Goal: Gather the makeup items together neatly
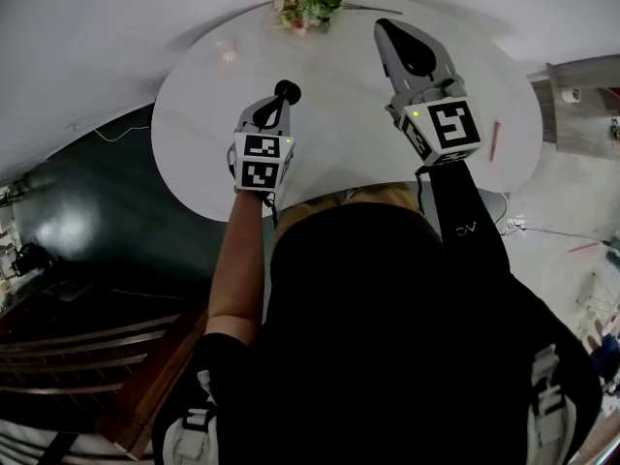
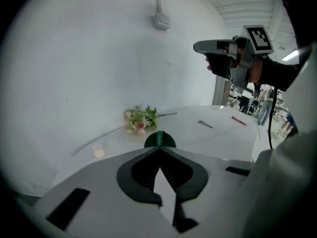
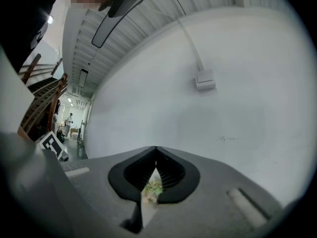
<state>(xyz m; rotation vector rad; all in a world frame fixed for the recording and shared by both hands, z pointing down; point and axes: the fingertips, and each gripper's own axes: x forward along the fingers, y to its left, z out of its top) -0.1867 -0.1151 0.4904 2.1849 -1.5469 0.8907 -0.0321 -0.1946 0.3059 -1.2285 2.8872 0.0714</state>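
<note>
Left gripper view: dark-green round compact (image 2: 159,139), paler stripe, pinched between left gripper (image 2: 159,147) fingers; right gripper (image 3: 156,149) fingers together.

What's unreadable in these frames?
- Left gripper view: dark round thing pinched in the left gripper; jaws cover most of it, type unclear.
- Head view: pale round item near flowers, too small to identify.
- Right gripper view: right gripper body hides the table; only flowers show.
- Head view: table's near edge hidden by the person.

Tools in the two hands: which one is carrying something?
The left tool, shut on a dark green round disc; the right tool is shut on nothing.
</note>
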